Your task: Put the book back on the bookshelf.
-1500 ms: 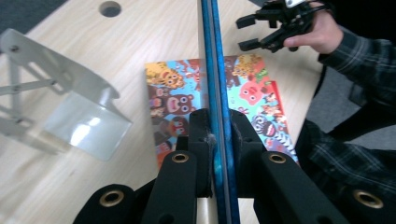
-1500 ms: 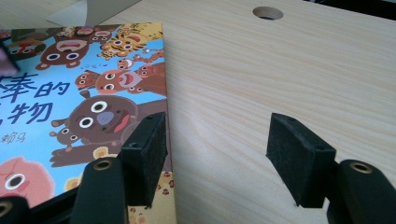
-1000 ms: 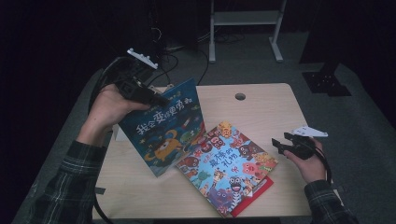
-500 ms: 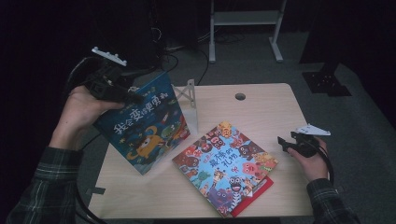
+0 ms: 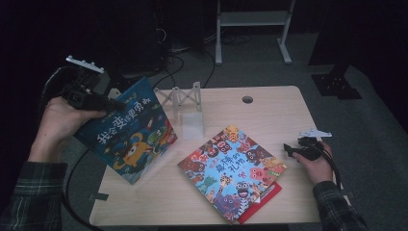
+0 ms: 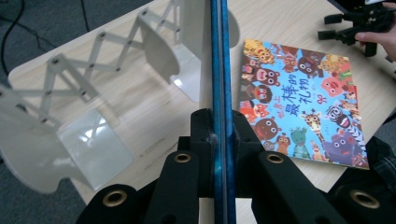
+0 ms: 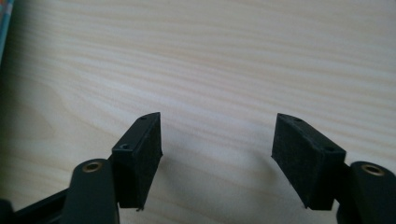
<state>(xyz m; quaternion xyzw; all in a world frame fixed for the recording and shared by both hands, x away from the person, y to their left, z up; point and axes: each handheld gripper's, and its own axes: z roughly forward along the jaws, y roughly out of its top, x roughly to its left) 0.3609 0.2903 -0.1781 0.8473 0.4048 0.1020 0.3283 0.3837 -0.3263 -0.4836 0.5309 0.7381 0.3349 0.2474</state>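
Observation:
My left gripper (image 5: pixel 107 102) is shut on the top edge of a blue picture book (image 5: pixel 127 134) and holds it tilted over the table's left edge. In the left gripper view the book's edge (image 6: pixel 218 70) runs straight up from between my pressed jaws (image 6: pixel 218 128). A second book with cartoon animal faces (image 5: pixel 233 171) (image 6: pixel 299 102) lies flat in the middle of the table, with a red cover edge (image 5: pixel 263 201) showing under it. My right gripper (image 5: pixel 289 149) (image 7: pixel 217 149) hovers low at the right side, open and holding nothing; its jaws have just been opening.
A white expanding book rack (image 5: pixel 185 103) (image 6: pixel 93 93) stands at the back of the light wooden table (image 5: pixel 274 115). A cable hole (image 5: pixel 247 99) is near the far edge. On the dark floor behind are cables and a white metal frame (image 5: pixel 252 19).
My left hand has carried the blue book to the left, and the white rack behind it now shows. The right hand has hardly shifted.

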